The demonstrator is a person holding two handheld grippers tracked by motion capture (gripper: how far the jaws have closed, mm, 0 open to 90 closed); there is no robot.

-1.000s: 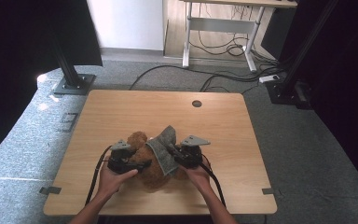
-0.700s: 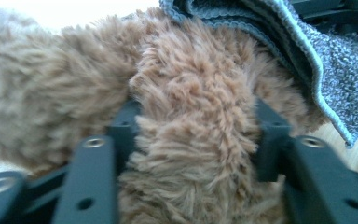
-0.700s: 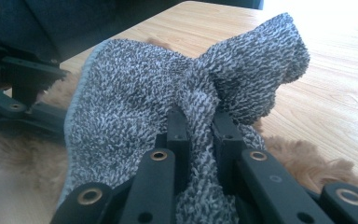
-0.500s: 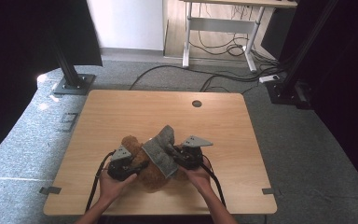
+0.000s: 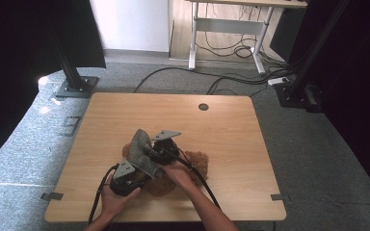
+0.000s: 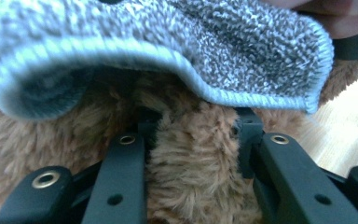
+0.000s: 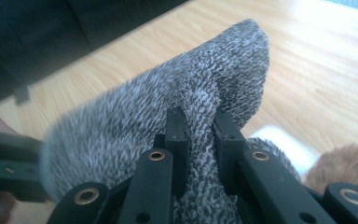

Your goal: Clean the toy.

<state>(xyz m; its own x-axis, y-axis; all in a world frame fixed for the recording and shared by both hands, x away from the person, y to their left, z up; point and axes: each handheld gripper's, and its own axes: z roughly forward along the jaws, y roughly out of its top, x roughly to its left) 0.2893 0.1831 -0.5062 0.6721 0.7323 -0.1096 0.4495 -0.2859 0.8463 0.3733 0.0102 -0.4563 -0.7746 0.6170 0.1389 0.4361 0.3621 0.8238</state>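
While both hands work at the near middle of the table, the scene reads as follows.

Table: light wooden top (image 5: 221, 125) with a round cable hole (image 5: 203, 107) near its far edge; grey carpet around it.

Plush toy: brown, furry (image 5: 197, 161), lying on the table near the front edge, mostly under the grippers and hands. Which body part is which cannot be told. In the left gripper view its fur (image 6: 191, 177) sits between the black jaws; in the right gripper view a patch of it (image 7: 345, 163) shows at lower right.

Knit piece: grey mottled knitted garment (image 5: 142, 151), sock-like, with a ribbed pale edge. It rises to a peak above the toy, between the two grippers. In the left gripper view it (image 6: 168, 42) drapes over the top of the fur, hem curling down. In the right gripper view it (image 7: 168, 126) stands up in a rounded fold over the table.

Left gripper: (image 5: 125, 175) nearest the front edge, held in the person's left hand (image 5: 118, 199). Its jaws have just been closing and now press into a tuft of the brown fur from both sides; the knit hem lies just above the tips.

Right gripper: (image 5: 164, 149) farther from the front edge than the left one, just beyond the knit peak, right hand (image 5: 180, 173) behind it. Jaws drawn together, pinching a fold of the grey knit between the tips (image 7: 200, 135).

Cables: black leads (image 5: 202, 180) trail back from each gripper towards the front edge.

Background: desk frame (image 5: 231, 33) and floor cables (image 5: 231, 82) beyond the table.
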